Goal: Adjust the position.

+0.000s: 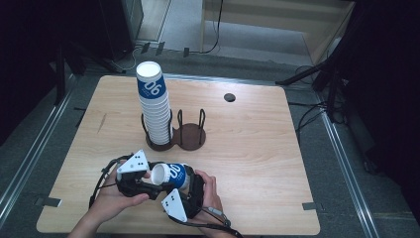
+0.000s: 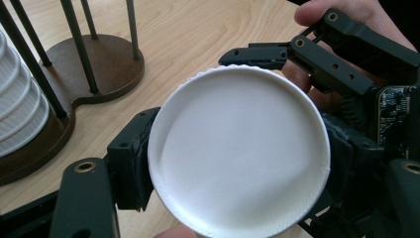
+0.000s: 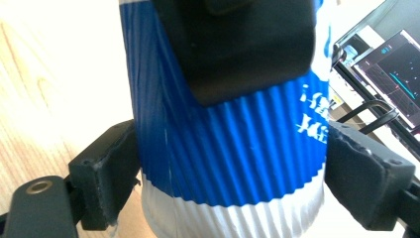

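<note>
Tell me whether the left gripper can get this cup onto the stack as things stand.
Probably yes: the left gripper grips the cup, and bare table lies between it and the stack.

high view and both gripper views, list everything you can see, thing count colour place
loose cup: one, blue ribbed sleeve and white bottom, on its side above the table's near edge, between both grippers
cup stack: one tall stack, white with a blue top cup, in the holder's left bay
cup holder: one, dark brown base with black rods, mid table, right bay empty
table: one, light wood
round hole cover: one, dark, far side of table
left gripper: black, jaws shut on the loose cup's base end
right gripper: black, jaws either side of the loose cup's sleeve, left pad touching, right pad's contact unclear
hands: two, at the near edge
</note>
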A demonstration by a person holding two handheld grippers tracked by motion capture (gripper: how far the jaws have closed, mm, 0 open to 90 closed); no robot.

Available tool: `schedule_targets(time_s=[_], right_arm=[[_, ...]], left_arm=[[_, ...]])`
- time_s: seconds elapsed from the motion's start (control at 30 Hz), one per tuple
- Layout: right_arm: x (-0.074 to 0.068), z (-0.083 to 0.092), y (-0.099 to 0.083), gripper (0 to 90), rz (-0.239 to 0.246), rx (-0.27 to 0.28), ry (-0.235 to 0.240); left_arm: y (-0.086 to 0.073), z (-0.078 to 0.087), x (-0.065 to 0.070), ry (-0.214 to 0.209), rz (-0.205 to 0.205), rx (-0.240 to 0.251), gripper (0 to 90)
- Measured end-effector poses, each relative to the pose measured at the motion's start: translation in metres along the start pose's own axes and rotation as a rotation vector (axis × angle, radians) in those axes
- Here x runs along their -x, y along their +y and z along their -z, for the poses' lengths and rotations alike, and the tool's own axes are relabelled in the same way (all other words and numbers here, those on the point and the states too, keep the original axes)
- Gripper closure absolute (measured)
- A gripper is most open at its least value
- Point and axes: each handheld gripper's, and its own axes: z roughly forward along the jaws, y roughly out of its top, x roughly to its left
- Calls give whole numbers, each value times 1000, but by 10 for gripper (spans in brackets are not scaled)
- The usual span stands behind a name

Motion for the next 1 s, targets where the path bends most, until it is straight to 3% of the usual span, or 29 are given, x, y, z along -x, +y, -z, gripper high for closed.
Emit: schedule_targets(time_s=[0.2, 0.37, 0.67, 0.73, 0.8, 0.9, 1.0], right_arm=[[0, 1, 1, 73, -15, 6, 12], [2, 3, 2, 71, -14, 12, 8], [8, 4, 3, 71, -27, 10, -12], [10, 5, 4, 71, -30, 13, -17], [11, 6, 4, 71, -34, 14, -17], [14, 7, 5, 72, -37, 19, -23], [16, 8, 6, 72, -44, 22, -26]], left_arm=[[0, 1, -4, -16, 23, 12, 278], [-1, 2, -7, -5, 25, 27, 278], [-3, 10, -15, -3, 43, 113, 277], [-4, 11, -16, 13, 50, 117, 277], [-4, 11, -18, -4, 63, 110, 277], [-6, 12, -18, 35, 54, 122, 277], [-7, 13, -20, 48, 73, 148, 277]])
